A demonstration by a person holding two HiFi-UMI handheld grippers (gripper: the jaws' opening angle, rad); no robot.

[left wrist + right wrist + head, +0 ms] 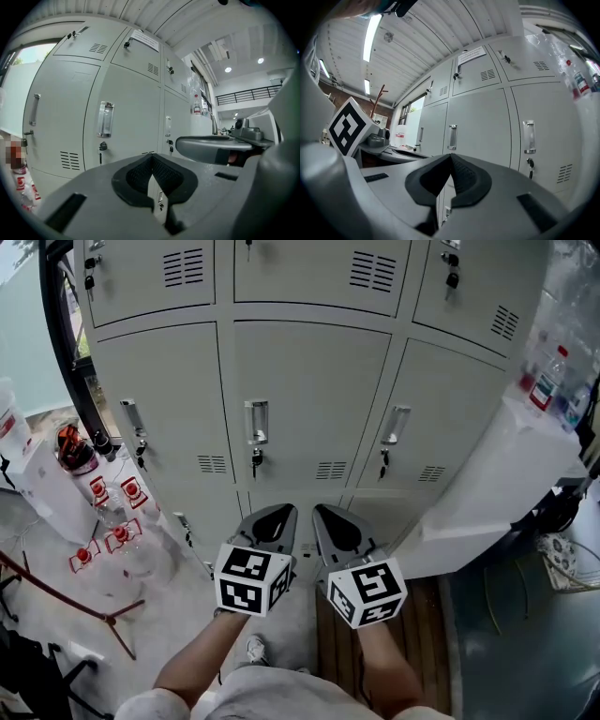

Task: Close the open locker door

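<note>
Left gripper [274, 519] and right gripper [330, 517] both closed, empty, side by side near the bottom-row locker door [305, 500]; no door visibly ajar, lower row half hidden; risk: pushing the wrong door, or the latch not catching.

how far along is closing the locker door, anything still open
Done, apparently: the middle-row locker doors and upper-row doors all sit flush, none swung out. In hand: nothing; the left gripper and right gripper hang before them, jaws together, touching no door. Left: checking the bottom row, partly hidden behind the grippers.
</note>
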